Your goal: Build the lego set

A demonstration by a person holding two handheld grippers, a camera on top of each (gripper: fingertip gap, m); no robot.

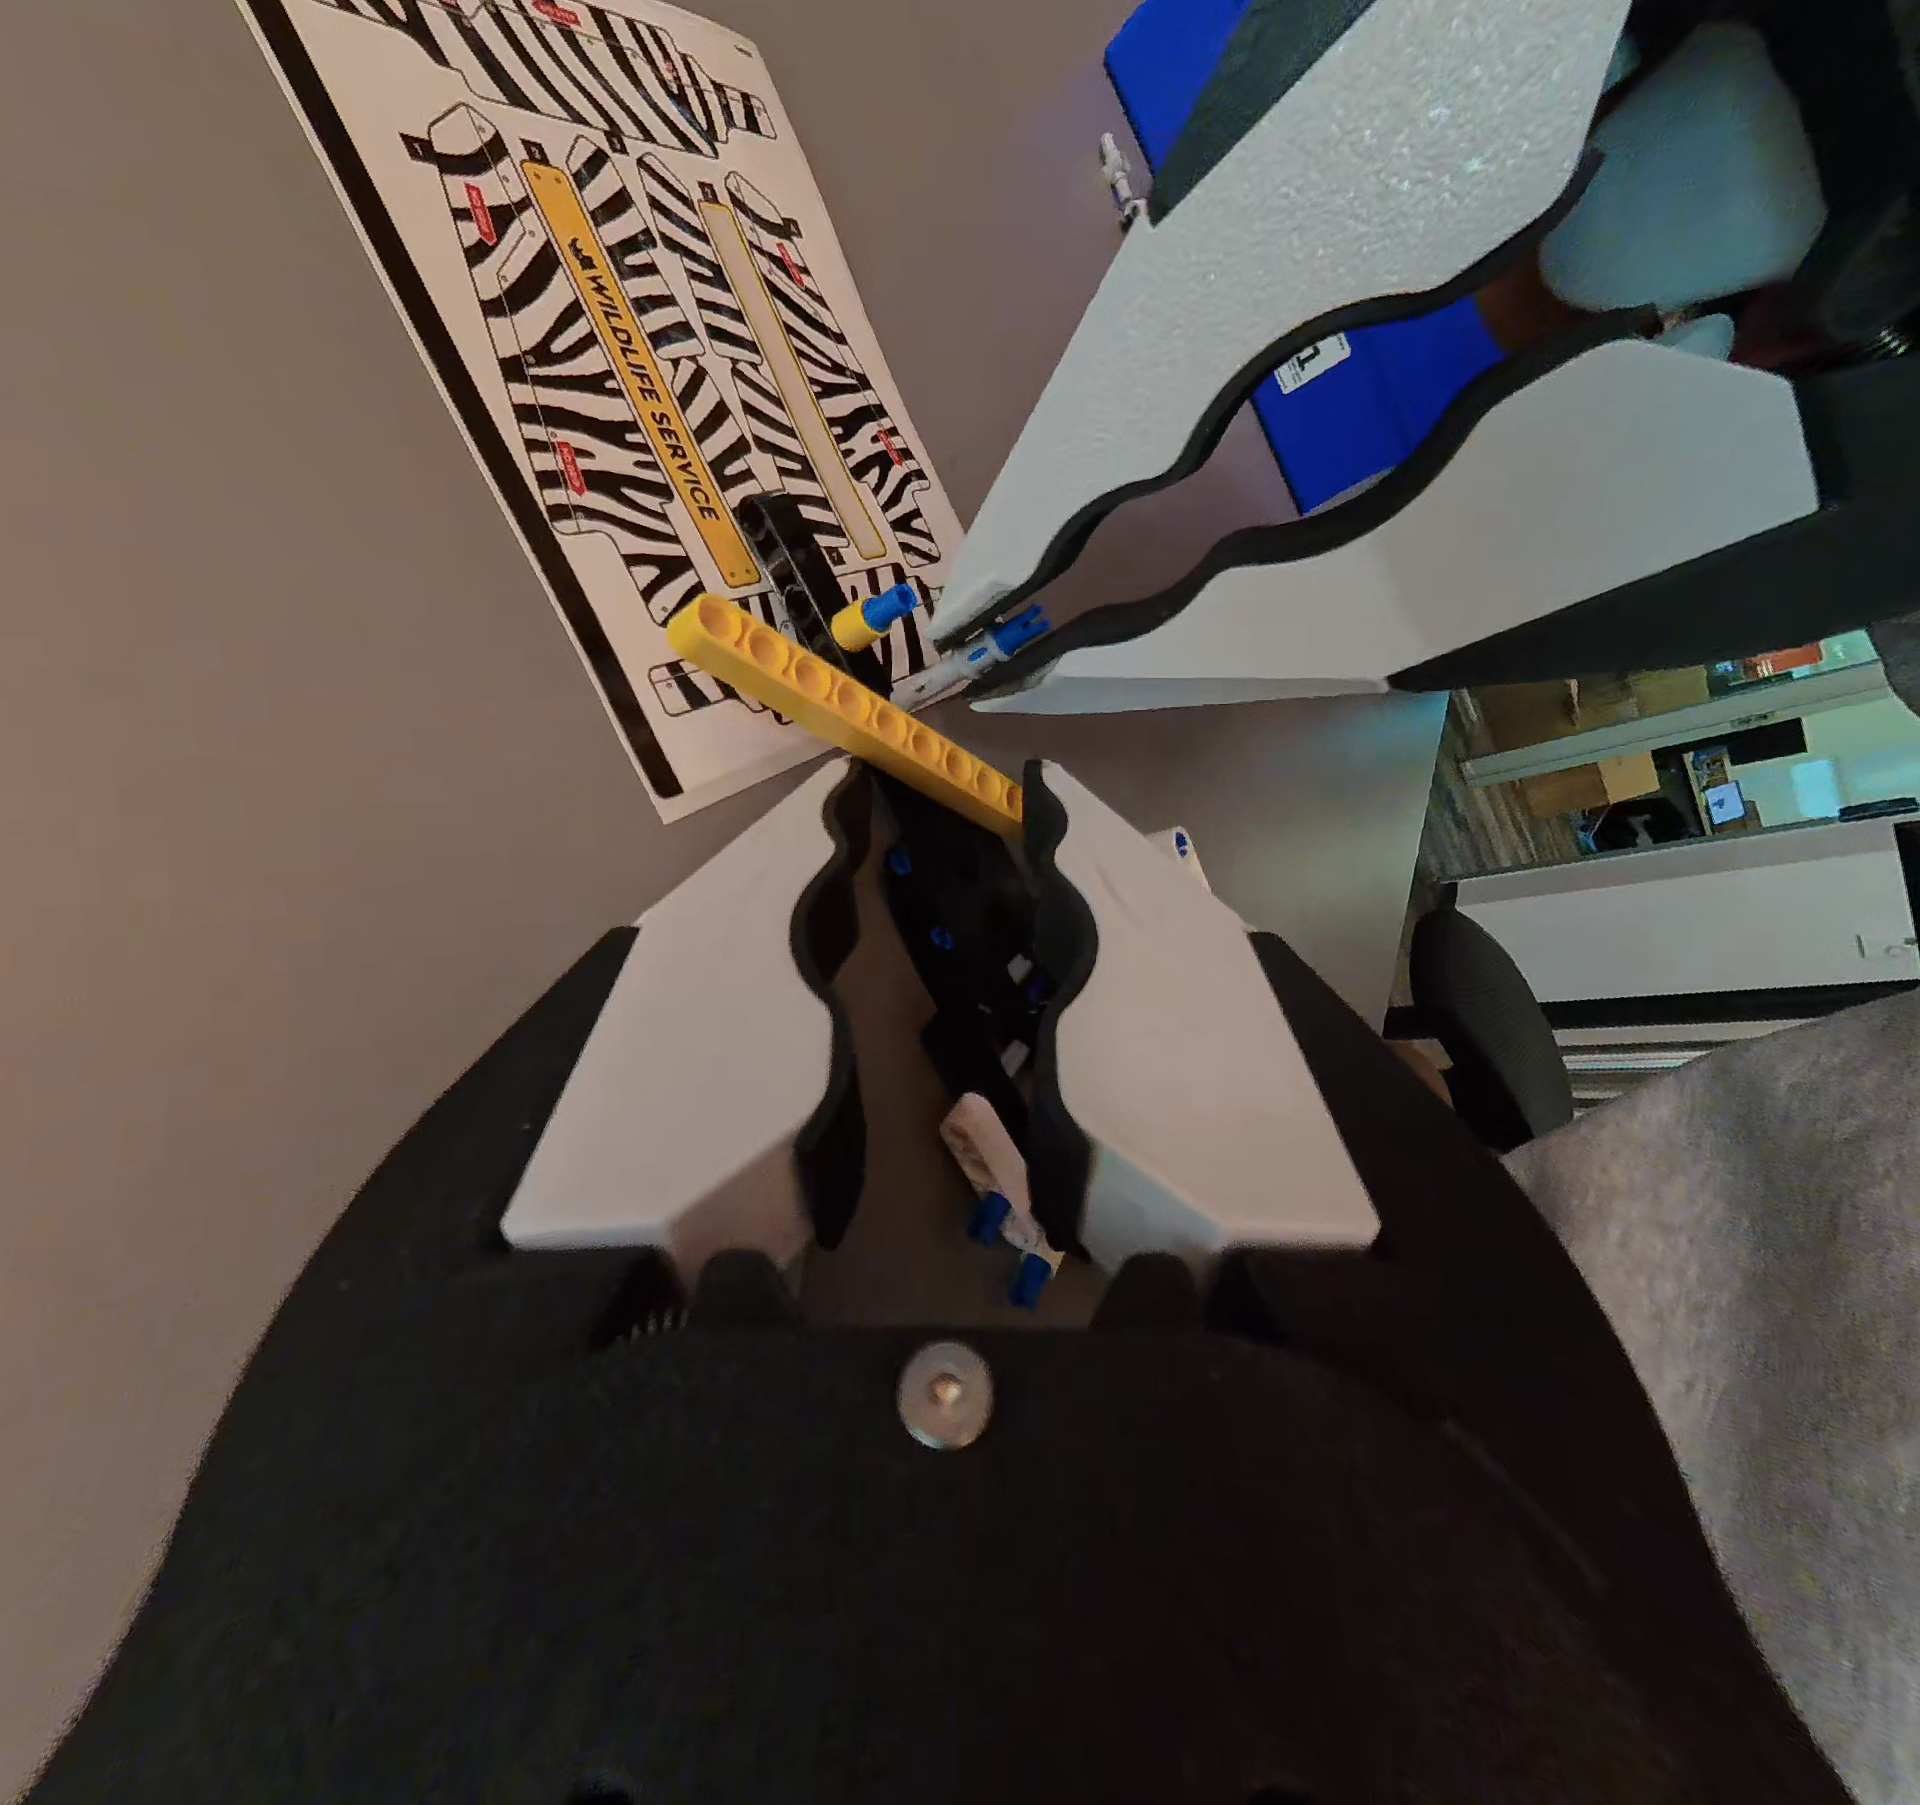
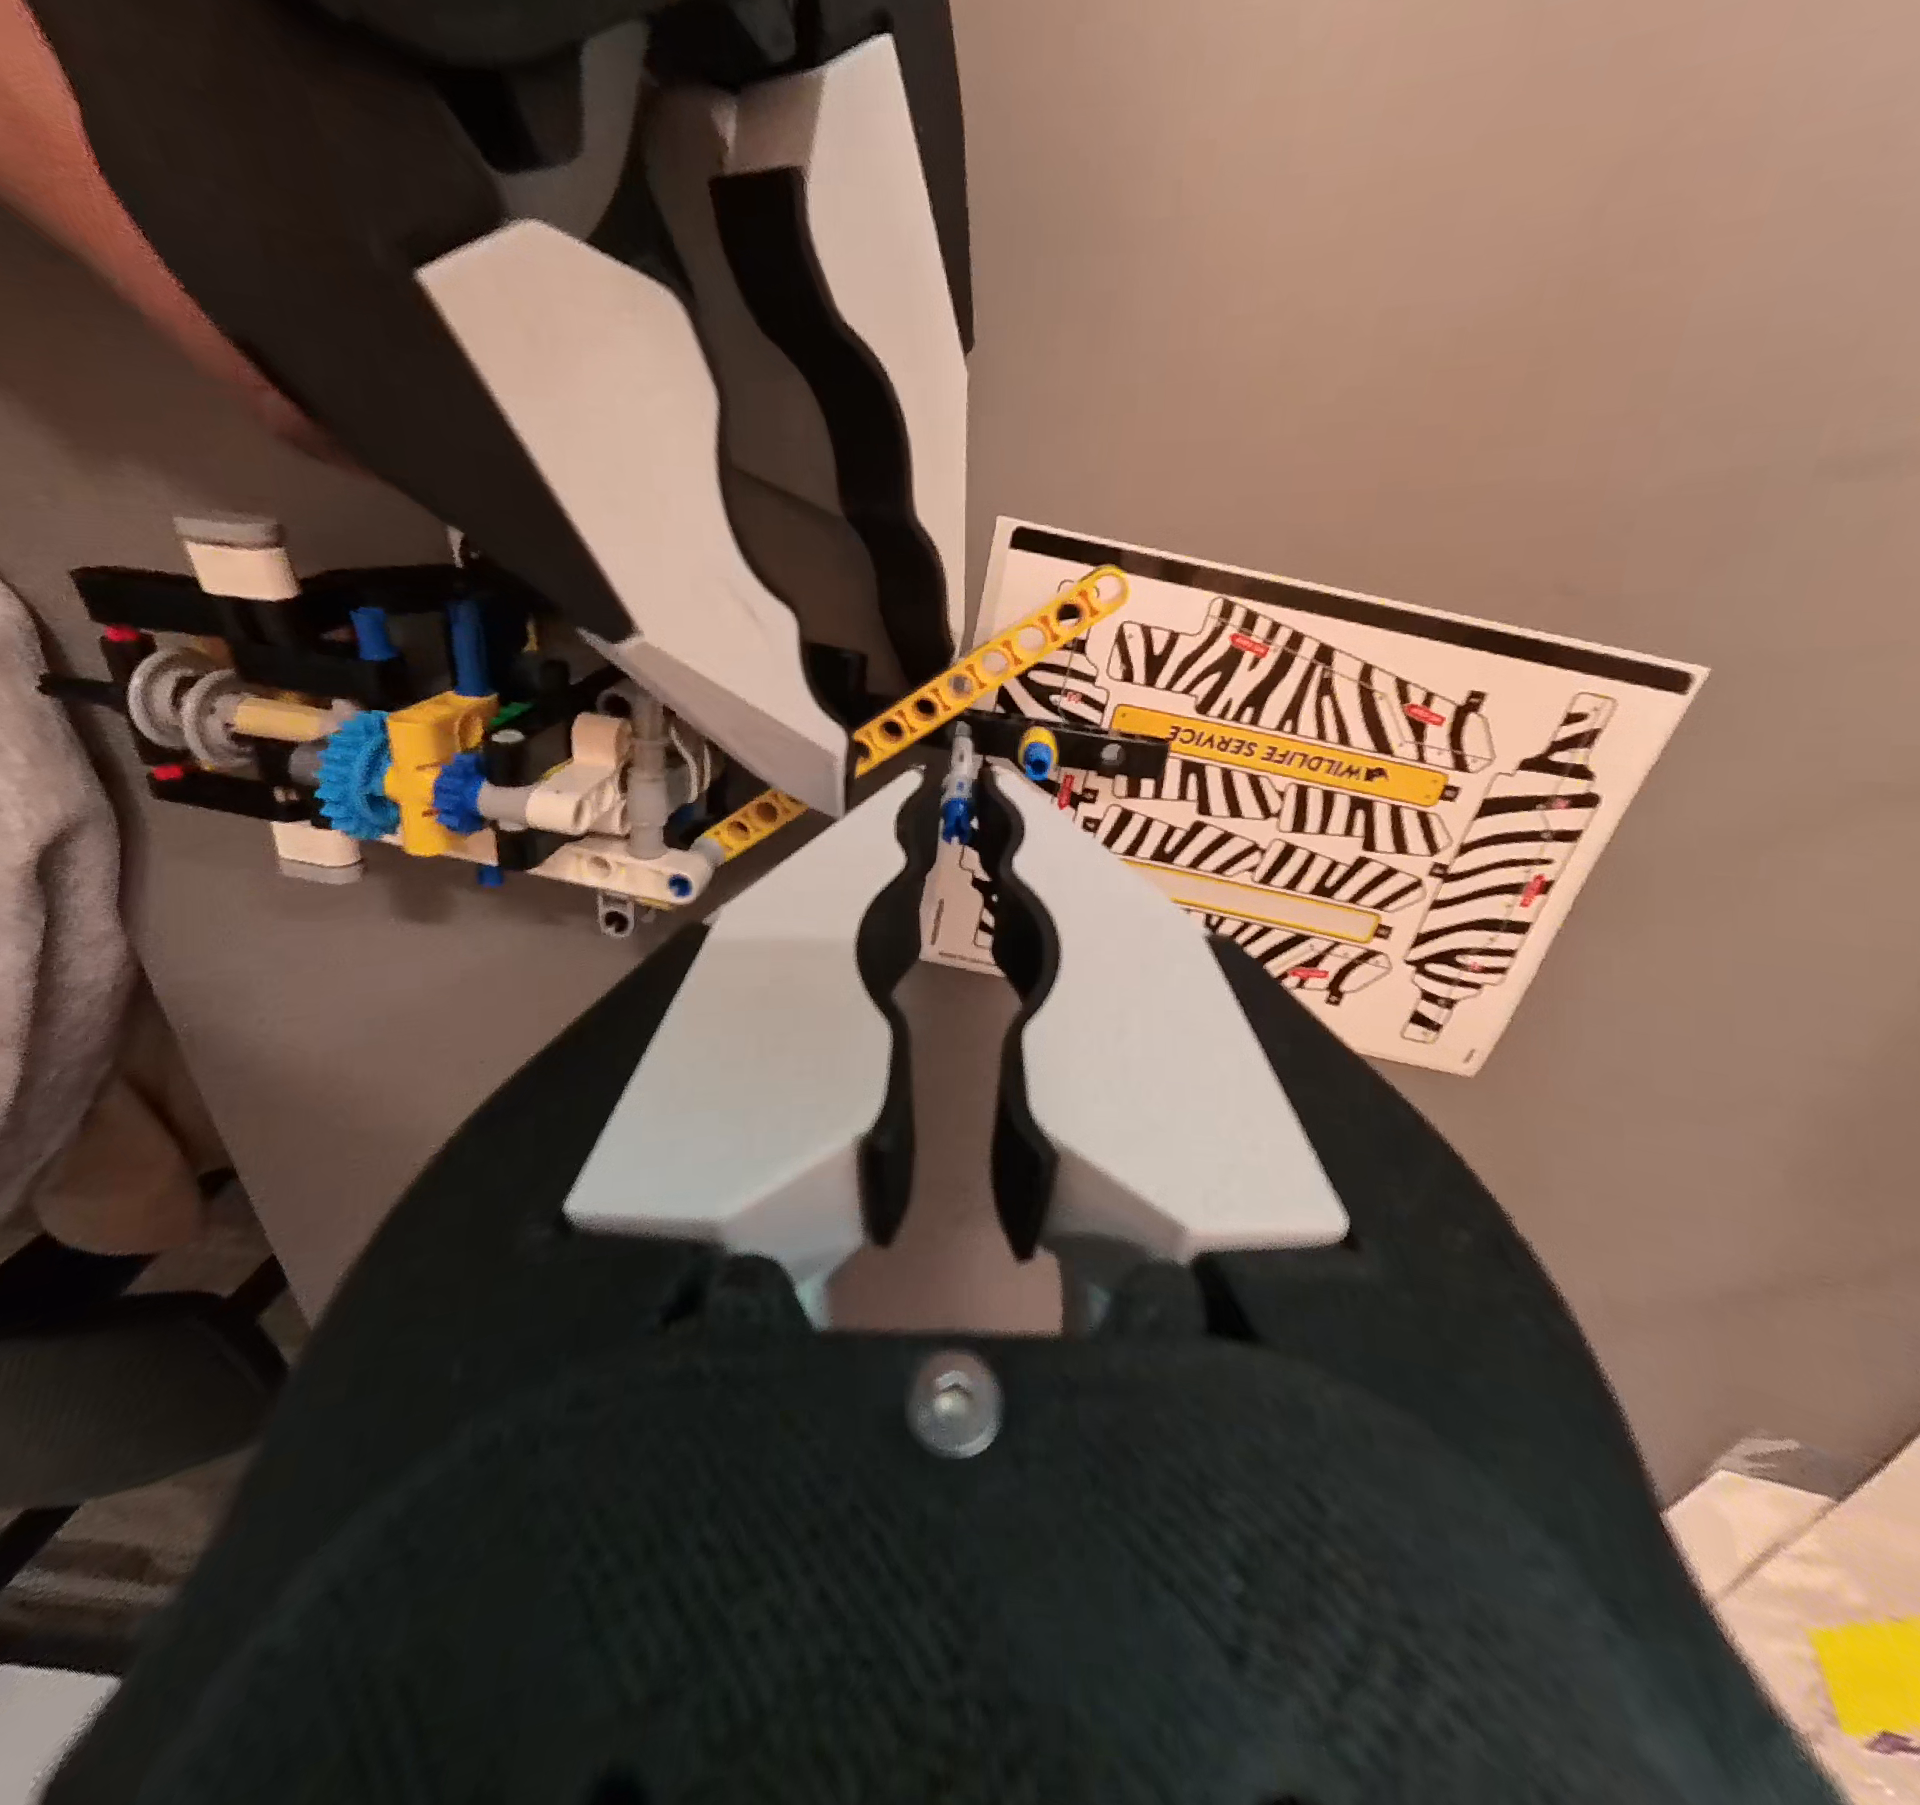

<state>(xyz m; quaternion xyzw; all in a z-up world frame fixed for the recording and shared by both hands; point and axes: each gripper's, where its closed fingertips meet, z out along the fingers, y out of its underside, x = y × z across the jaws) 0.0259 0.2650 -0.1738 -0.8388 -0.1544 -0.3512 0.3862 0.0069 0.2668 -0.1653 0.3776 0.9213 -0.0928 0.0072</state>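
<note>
My left gripper [image 1: 940, 779] is shut on a Lego model, a black frame [image 1: 966, 934] with a long yellow holed beam [image 1: 842, 695] sticking out past its fingertips. In the right wrist view the model's gear end [image 2: 416, 747], with blue gears and white parts, hangs out behind the left gripper [image 2: 894, 716]. A black beam [image 2: 1101, 749] on the model carries a yellow-and-blue pin [image 2: 1036, 749]. My right gripper [image 2: 956, 784] is shut on a small blue-and-white pin [image 2: 961, 779]. The pin's tip almost touches the black beam next to the yellow beam [image 2: 997, 659]. The right gripper also shows in the left wrist view [image 1: 956, 659].
A zebra-striped sticker sheet [image 2: 1351, 820] lies on the grey table [image 2: 1455, 249] under the work. A blue box [image 1: 1195, 41] stands behind the right gripper. Clear plastic bags [image 2: 1818, 1599] lie at the table's corner. A grey sleeve [image 1: 1714, 1340] and an office chair [image 1: 1486, 1028] are at the side.
</note>
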